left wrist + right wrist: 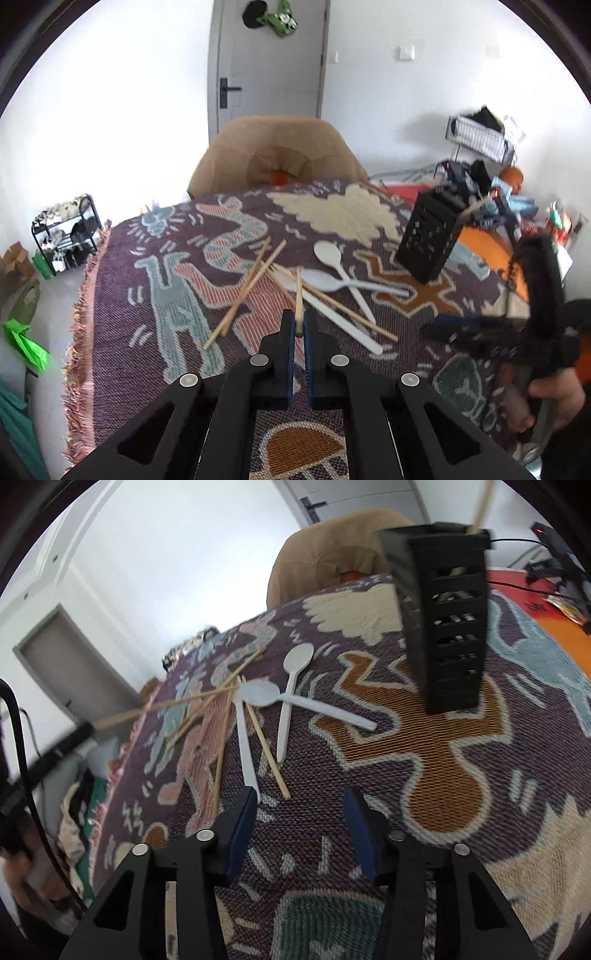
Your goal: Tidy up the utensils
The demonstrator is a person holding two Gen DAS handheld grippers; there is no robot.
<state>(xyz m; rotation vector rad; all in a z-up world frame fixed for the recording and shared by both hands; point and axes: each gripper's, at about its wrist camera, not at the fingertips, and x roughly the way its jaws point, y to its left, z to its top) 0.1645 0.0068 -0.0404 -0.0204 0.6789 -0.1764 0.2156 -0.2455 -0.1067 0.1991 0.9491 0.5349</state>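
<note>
My left gripper [300, 323] is shut on a wooden chopstick [298, 291] and holds it just above the patterned cloth [155, 280]. Several loose chopsticks [251, 284] and three white plastic utensils [332, 258] lie crossed in a heap ahead of it. A black slotted utensil holder [447, 627] stands at the right with one chopstick [482, 506] sticking out of it. My right gripper [301, 806] hovers open over the cloth with nothing between its fingers. The end of a white utensil handle [246, 753] lies just in front of its left finger.
A tan padded chair [277, 147] stands behind the table. Cables, black devices and an orange surface [546, 613] crowd the far right past the holder. The cloth's fringed edge [79, 314] marks the left side. A hand [554, 395] grips the right tool.
</note>
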